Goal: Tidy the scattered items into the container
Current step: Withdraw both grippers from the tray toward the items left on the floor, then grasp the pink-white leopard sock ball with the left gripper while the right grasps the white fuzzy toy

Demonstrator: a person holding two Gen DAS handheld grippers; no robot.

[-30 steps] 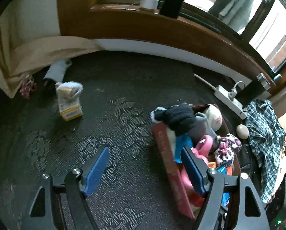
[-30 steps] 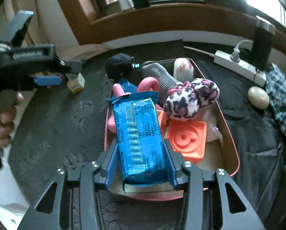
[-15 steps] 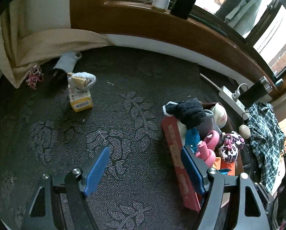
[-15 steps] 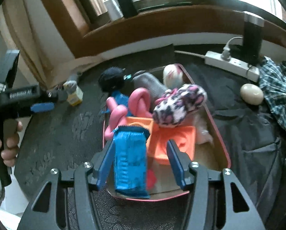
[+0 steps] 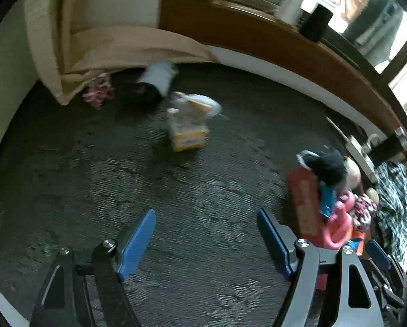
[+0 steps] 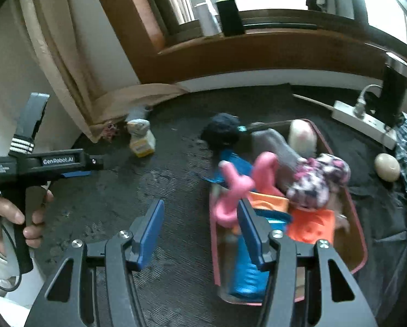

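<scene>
We see bare carpet (image 5: pixel 203 204) left of the container (image 6: pixel 359 250) | one yellow box (image 5: pixel 188 133) beyond | left gripper (image 5: pixel 206 242) and right gripper (image 6: pixel 200 234) both agape, empty.

Both cameras look forward and down over a dark carpet (image 5: pixel 203 218) toward the window wall. The left view is farther left, with the tray (image 5: pixel 301 199) at its right edge. The right view is near the tray (image 6: pixel 359 234). Both show the yellow box (image 5: pixel 188 133) (image 6: pixel 142 144).

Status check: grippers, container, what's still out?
Both grippers open, empty. Blue packet in container. Yellow box still on carpet, path clear.
</scene>
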